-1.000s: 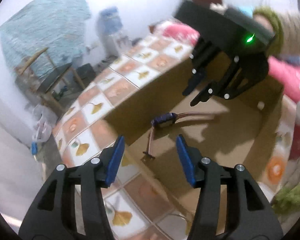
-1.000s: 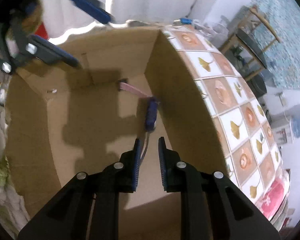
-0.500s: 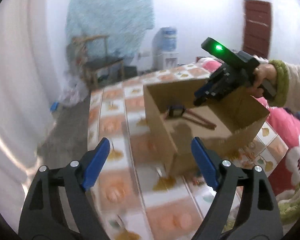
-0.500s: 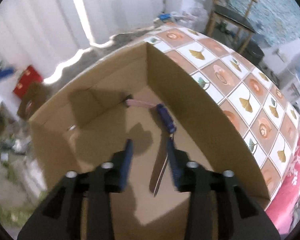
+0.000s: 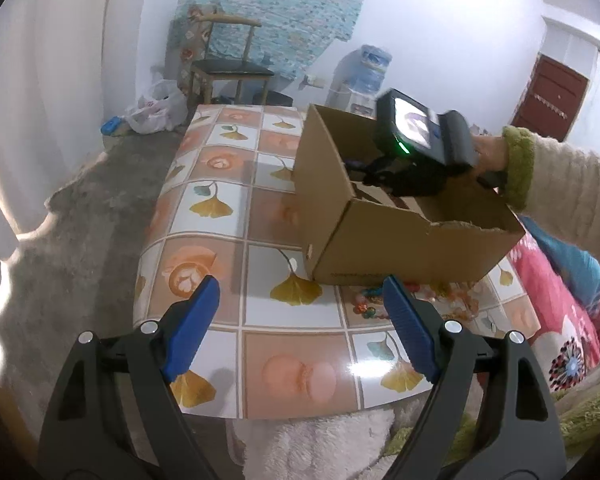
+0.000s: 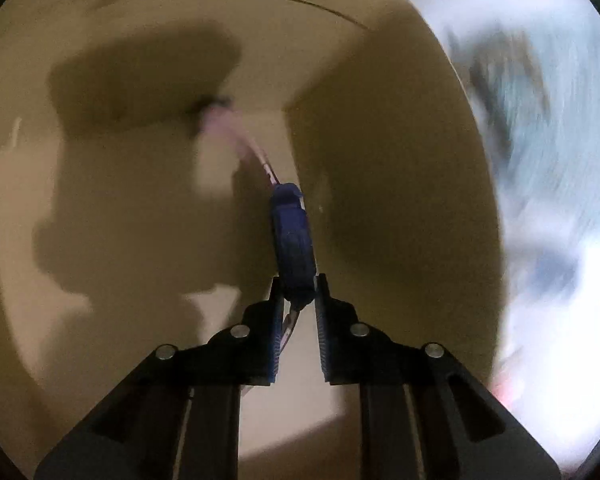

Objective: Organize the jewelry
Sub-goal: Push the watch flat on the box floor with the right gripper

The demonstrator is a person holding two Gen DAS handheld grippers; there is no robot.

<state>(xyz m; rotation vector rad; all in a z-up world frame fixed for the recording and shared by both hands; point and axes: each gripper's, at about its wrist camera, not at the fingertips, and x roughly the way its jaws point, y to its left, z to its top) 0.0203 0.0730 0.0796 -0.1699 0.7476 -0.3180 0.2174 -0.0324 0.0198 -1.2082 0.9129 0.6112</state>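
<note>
Low in the frame, the right gripper (image 6: 298, 312) is closing its jaws around the blue watch (image 6: 294, 248) inside the cardboard box (image 5: 380, 240), probably to move it, while the left gripper (image 5: 300, 332) waits spread wide.
</note>
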